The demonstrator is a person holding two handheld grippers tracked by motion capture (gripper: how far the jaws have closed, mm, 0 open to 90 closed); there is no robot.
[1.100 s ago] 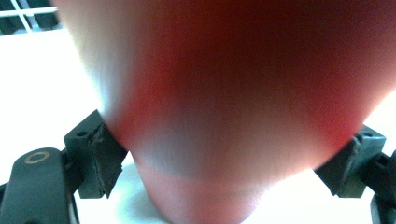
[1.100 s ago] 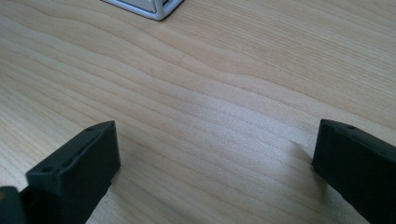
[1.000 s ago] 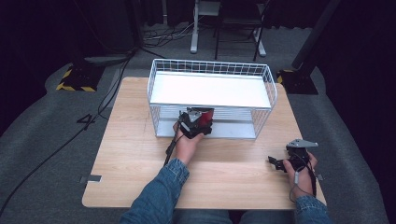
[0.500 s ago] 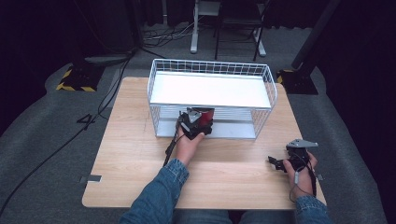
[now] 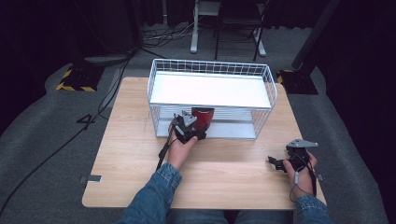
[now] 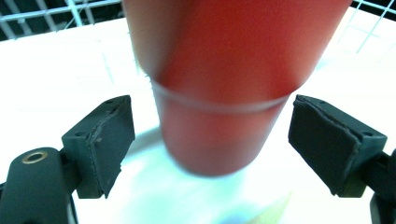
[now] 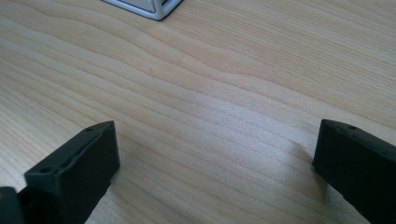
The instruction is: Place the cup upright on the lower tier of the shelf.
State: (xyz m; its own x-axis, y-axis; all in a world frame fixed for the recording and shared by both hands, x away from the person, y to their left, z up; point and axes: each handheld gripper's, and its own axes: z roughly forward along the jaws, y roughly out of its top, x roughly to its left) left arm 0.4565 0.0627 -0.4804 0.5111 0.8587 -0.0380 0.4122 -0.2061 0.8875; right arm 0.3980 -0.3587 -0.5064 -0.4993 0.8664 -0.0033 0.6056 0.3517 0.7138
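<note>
cup: a red cup point(image 6: 219, 88) stands at the centre of the left gripper view, on the white lower floor of the rack; in the high view it sits mid-frame, under the white shelf, at the open front of the rack point(image 5: 266, 88).
left gripper: the left gripper point(image 6: 210, 144) straddles the cup low down, jaws wide, one pad on each side with a gap showing between pad and cup; nothing is held. in the high view it is at the centre of the frame, just at the rack's front edge.
right gripper: the right gripper point(image 7: 212, 158) lies low over bare table point(image 7: 210, 93), jaws spread wide and empty; in the high view it is at the lower right, well apart from the rack.
risk, tipping: the cup looks narrower at its base, so if one pad meets it before the other it may be pushed over or slid sideways on the smooth floor.
risk, slip: tapered walls could let the cup squirt down out of a light grip once lifted.
risk, snag: the shelf lies close above the cup; lifting before drawing it out toward the lower frame would likely knock the rim on the shelf or wire.
risk, blur: the cup's upper part is smeared in the left gripper view, so its exact lean cannot be told.
</note>
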